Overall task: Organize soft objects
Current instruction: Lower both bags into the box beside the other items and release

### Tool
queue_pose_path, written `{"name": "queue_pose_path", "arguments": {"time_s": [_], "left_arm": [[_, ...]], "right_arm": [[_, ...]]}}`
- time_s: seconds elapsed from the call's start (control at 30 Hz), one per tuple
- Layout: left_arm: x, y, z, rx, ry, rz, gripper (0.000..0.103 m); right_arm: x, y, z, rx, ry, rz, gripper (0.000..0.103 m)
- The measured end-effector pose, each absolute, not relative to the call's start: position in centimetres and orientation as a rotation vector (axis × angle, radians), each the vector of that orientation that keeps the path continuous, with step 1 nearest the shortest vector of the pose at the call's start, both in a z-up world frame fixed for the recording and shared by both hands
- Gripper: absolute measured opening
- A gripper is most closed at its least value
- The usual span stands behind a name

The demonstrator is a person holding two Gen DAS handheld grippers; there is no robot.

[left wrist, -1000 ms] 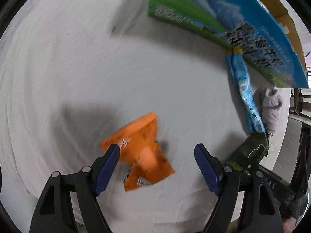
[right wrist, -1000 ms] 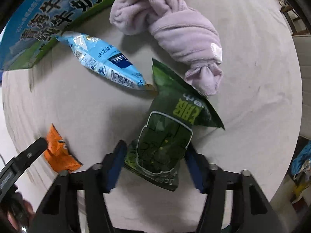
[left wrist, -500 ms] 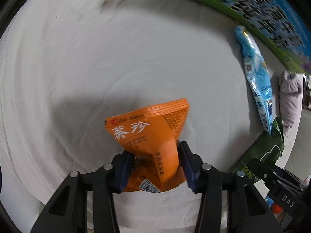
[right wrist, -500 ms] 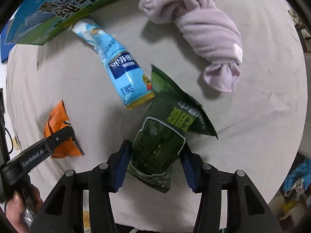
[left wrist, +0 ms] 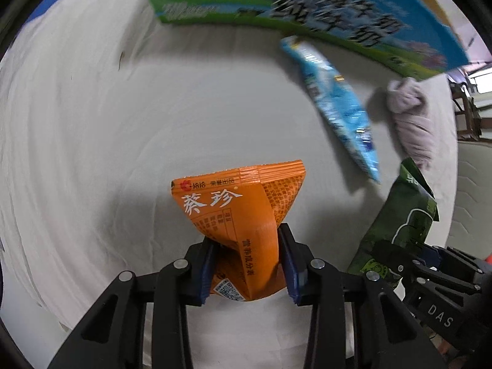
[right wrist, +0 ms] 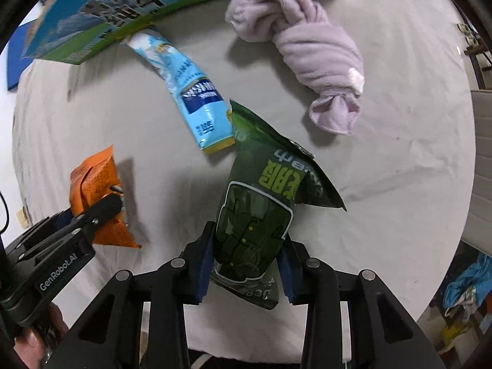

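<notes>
Tongs in both hands were closed on snack bags: the left gripper point(left wrist: 248, 264) pinched an orange bag point(left wrist: 243, 212) low on its body, and the right gripper point(right wrist: 247, 261) clamped a green bag point(right wrist: 261, 212) near its bottom end. Both bags looked raised off the sheet point(left wrist: 77, 123), judging by their shadows. Each was slick, puffy film held at one end, so it could slide out or twist if swung quickly; squeezing harder risked bursting it or crushing what was inside. The two grippers were near each other and might collide. Beyond them a blue packet point(right wrist: 196, 98) lay with one end touching the box point(right wrist: 123, 3), and a rolled lilac towel point(right wrist: 310, 52) sat just beside. The surface was a wrinkled pale sheet, apparently over a mattress. Past its edge, furniture and a blue cloth point(right wrist: 467, 286) showed dimly.
</notes>
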State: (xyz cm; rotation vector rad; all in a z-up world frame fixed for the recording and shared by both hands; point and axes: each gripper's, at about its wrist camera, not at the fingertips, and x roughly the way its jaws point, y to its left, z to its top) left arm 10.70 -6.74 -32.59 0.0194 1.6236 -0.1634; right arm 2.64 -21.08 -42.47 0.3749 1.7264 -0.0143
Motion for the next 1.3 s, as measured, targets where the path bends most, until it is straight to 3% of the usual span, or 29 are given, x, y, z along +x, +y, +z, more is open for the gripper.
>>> {"name": "queue_pose_path", "arguments": {"time_s": [0.27,0.63,0.8,1.03,1.3], "left_arm": [[9.8,-10.4,-25.0,0.018,1.527,-0.25,0.034],[14.7,-2.4,-15.1,-0.067,1.365,-0.33,0.034],[20.5,-2.4,-14.3,-0.062,1.305,-0.333,0.034],[28.1,-2.7,-14.3,-0.016,1.295,-0.308,0.034],[35.5,-3.1,-19.6,0.021,1.405,-0.275,0.034]], "right_arm": [[3.0,-21.3,-37.7,0.362,1.629,0.079,0.037],[7.9,-22.4,-25.7,0.333,1.434,0.175,0.037],[12.9,-23.1,-21.2,0.264,1.352,0.173,0.037],[20.3,-24.1,-20.6,0.179,1.322,0.142,0.037],[26.6,-26.3,-28.0,0.14,1.441,0.033,0.037]]}}
